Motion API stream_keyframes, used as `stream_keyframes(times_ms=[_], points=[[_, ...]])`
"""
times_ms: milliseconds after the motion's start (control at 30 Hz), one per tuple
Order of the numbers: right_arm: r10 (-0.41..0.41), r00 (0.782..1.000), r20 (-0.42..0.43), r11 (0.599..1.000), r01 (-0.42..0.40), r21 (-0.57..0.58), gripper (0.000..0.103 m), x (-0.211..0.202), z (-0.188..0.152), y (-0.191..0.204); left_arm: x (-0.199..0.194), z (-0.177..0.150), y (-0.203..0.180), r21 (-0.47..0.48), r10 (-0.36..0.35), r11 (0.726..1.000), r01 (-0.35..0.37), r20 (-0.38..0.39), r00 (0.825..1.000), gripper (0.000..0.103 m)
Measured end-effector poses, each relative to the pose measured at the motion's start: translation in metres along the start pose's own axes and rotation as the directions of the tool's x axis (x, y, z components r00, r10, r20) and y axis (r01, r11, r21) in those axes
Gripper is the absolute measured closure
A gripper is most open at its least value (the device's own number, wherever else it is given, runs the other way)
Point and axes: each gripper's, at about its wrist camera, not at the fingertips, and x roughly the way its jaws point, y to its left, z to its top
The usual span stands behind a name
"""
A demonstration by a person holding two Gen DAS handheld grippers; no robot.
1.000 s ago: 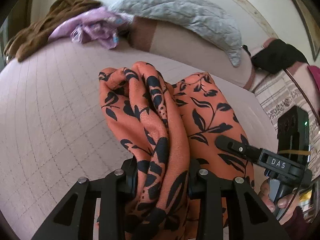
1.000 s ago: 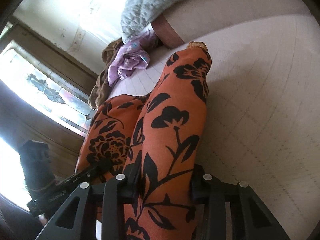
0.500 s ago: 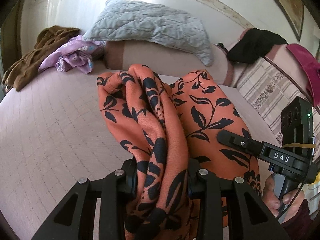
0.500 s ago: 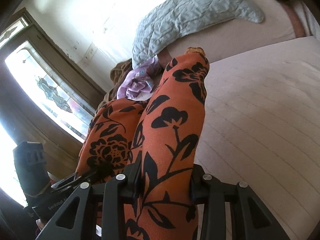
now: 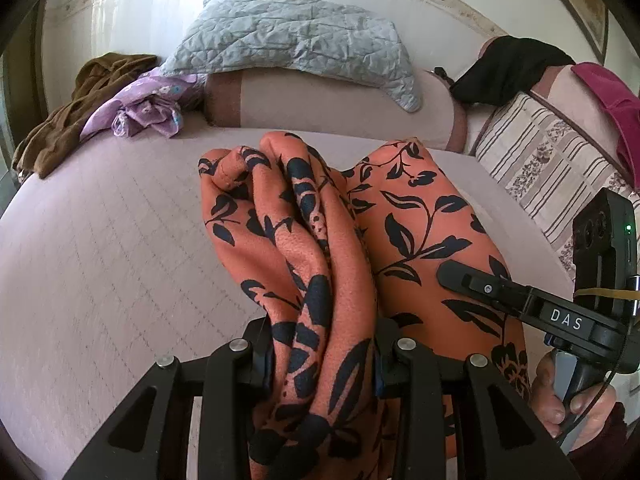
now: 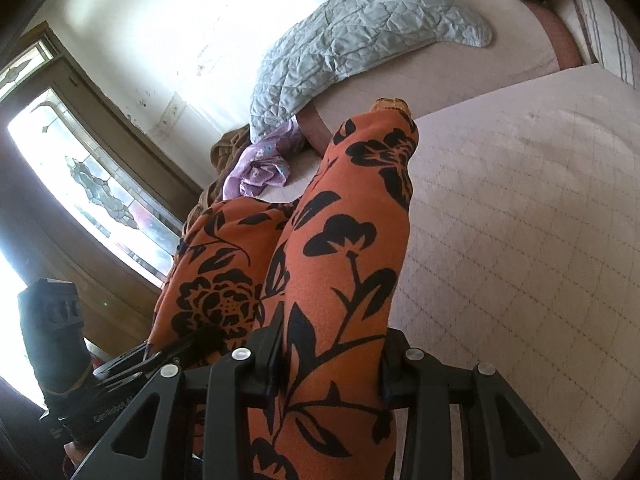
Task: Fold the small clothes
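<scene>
An orange garment with a black floral print (image 5: 320, 248) is held up above the pale pink quilted bed (image 5: 104, 248). My left gripper (image 5: 324, 356) is shut on a bunched fold of it. My right gripper (image 6: 328, 360) is shut on another part of the same garment (image 6: 344, 240), which stretches forward over the bed (image 6: 520, 220). The right gripper also shows in the left wrist view (image 5: 500, 292) at the right, against the cloth. The left gripper shows low at the left of the right wrist view (image 6: 132, 364).
A grey quilted pillow (image 5: 296, 40) lies on a pink bolster at the bed's far side. A purple garment (image 5: 148, 108) and a brown garment (image 5: 76, 100) lie at the far left. Black (image 5: 516, 68) and magenta (image 5: 612, 108) clothes and a striped cushion (image 5: 540, 164) are at the right. A stained-glass window (image 6: 92, 184) is on the left.
Both grippers have lifted and tilted up with the orange garment; more of the wall, pillow and far side of the bed shows now. Both stay shut on the cloth.
</scene>
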Motion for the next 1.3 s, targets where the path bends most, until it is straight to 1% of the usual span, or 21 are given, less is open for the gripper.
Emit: stream_keyframes(times_ms=[200,400,467,533,600,633,700,767,800,833,867,900,933,1000,1067,1133,1200,1300], points=[[0.002,0.999,-0.032,1.000,-0.002,0.006,0.064,0.003,-0.015,-0.003,0.000,-0.008,0.004,-0.023,0.029,0.999,-0.029,-0.022,0.999,0.067],[0.004,0.998,-0.060,1.000,-0.002,0.030,0.064,0.022,-0.023,-0.006,0.008,-0.013,0.015,-0.039,0.063,0.997,-0.065,-0.044,0.997,0.067],[-0.001,0.997,-0.073,1.000,0.003,0.026,0.064,0.030,-0.026,-0.006,0.013,-0.016,0.021,-0.050,0.072,0.996,-0.075,-0.060,0.996,0.067],[-0.010,0.995,-0.096,1.000,0.013,0.027,0.064,0.038,-0.030,-0.008,0.020,-0.020,0.028,-0.068,0.075,0.994,-0.082,-0.095,0.993,0.067],[-0.031,0.992,-0.119,0.999,0.035,0.031,0.064,0.046,-0.034,-0.012,0.026,-0.024,0.035,-0.073,0.101,0.991,-0.109,-0.109,0.989,0.066],[-0.036,0.992,-0.122,0.998,0.041,0.038,0.064,0.049,-0.036,-0.015,0.028,-0.025,0.039,-0.083,0.102,0.990,-0.112,-0.117,0.988,0.066],[-0.019,0.991,-0.130,0.996,0.029,0.078,0.064,0.050,-0.038,-0.024,0.030,-0.027,0.046,-0.107,0.090,0.989,-0.104,-0.130,0.987,0.063],[-0.018,0.991,-0.132,0.995,0.031,0.097,0.062,0.049,-0.039,-0.026,0.032,-0.029,0.048,-0.096,0.106,0.988,-0.119,-0.138,0.985,0.058],[-0.031,0.991,-0.130,0.995,0.044,0.094,0.060,0.048,-0.041,-0.026,0.033,-0.032,0.048,-0.089,0.126,0.986,-0.140,-0.148,0.981,0.053],[-0.046,0.991,-0.129,0.994,0.059,0.093,0.056,0.048,-0.042,-0.025,0.034,-0.034,0.049,-0.088,0.136,0.985,-0.151,-0.153,0.979,0.050],[-0.065,0.990,-0.128,0.992,0.078,0.099,0.049,0.046,-0.044,-0.024,0.033,-0.036,0.049,-0.090,0.140,0.984,-0.154,-0.153,0.978,0.050],[-0.083,0.989,-0.124,0.989,0.096,0.109,0.047,0.043,-0.047,-0.023,0.030,-0.039,0.048,-0.093,0.140,0.984,-0.154,-0.147,0.979,0.049],[-0.090,0.989,-0.121,0.989,0.103,0.109,0.047,0.039,-0.048,-0.022,0.026,-0.041,0.047,-0.092,0.145,0.983,-0.159,-0.138,0.980,0.043],[-0.119,0.987,-0.107,0.987,0.130,0.099,0.046,0.030,-0.052,-0.017,0.021,-0.045,0.047,-0.089,0.167,0.980,-0.179,-0.127,0.978,0.038],[-0.145,0.985,-0.091,0.985,0.153,0.084,0.046,0.018,-0.056,-0.012,0.013,-0.048,0.049,-0.099,0.169,0.979,-0.180,-0.104,0.980,0.038],[-0.177,0.982,-0.062,0.981,0.181,0.064,0.046,0.004,-0.060,-0.008,0.000,-0.053,0.050,-0.112,0.189,0.974,-0.195,-0.067,0.980,0.038],[-0.212,0.977,-0.016,0.977,0.212,0.034,0.046,-0.012,-0.066,0.000,-0.011,-0.056,0.050,-0.116,0.225,0.967,-0.227,-0.028,0.974,0.037],[-0.234,0.971,0.057,0.972,0.235,-0.012,0.046,-0.035,-0.076,0.014,-0.027,-0.064,0.050,-0.133,0.285,0.951,-0.280,0.020,0.958,0.032]])
